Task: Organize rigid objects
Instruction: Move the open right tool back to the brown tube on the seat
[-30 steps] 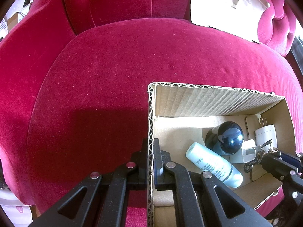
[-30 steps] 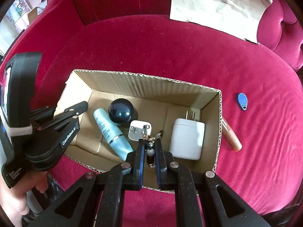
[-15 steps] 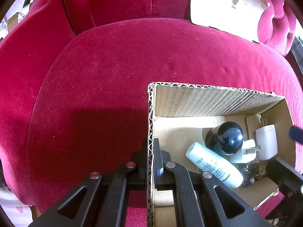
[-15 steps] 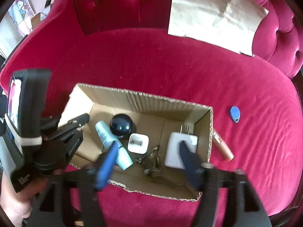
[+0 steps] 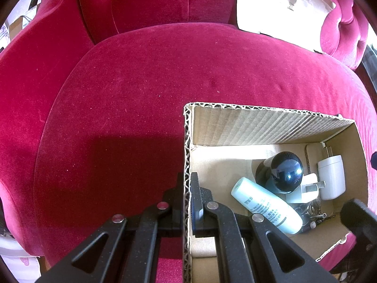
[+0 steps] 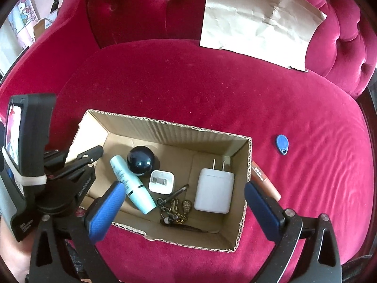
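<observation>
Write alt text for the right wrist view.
An open claw hangs over a cardboard box on a red sofa, with keys, two chargers, a bottle and a dark ball inside. A blue tag and a tube lie outside.

The left hand-held gripper (image 6: 94, 153) bears partly legible "GenRobot" lettering.

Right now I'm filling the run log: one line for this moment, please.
left gripper: shut on cardboard box wall | right gripper: opening, empty | keychain: in box | blue tag: outside
</observation>
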`<state>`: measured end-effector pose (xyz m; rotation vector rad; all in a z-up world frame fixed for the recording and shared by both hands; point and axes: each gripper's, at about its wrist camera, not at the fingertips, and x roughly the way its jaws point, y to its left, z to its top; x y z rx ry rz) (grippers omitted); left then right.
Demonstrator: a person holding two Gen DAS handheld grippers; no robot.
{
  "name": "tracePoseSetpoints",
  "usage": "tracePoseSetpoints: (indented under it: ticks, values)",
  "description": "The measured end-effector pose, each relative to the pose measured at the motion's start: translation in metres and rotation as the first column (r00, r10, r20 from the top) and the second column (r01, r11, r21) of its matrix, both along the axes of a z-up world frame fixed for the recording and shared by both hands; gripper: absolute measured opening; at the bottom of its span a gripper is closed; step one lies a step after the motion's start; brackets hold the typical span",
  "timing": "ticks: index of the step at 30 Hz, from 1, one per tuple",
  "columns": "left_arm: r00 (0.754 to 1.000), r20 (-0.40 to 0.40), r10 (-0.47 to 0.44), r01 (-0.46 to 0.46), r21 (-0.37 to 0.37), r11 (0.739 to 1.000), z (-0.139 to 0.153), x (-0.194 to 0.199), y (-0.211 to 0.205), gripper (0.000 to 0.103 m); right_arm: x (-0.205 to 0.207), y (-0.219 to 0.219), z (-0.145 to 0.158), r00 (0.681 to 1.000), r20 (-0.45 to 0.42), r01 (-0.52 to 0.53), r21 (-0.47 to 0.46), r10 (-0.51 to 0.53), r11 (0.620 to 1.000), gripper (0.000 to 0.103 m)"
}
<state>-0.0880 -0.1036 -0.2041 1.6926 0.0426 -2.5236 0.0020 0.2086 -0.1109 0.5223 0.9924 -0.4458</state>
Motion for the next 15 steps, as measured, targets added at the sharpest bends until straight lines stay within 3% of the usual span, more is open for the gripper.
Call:
tracePoseSetpoints:
  ticks: [15]
  values:
    - [1.000, 0.000, 0.001, -0.001, -0.002, 1.000, 0.000, 0.000, 0.000, 0.003, -0.026, -0.029, 0.010, 0.999, 0.018, 0.047, 0.005, -0.047, 0.999, 0.103]
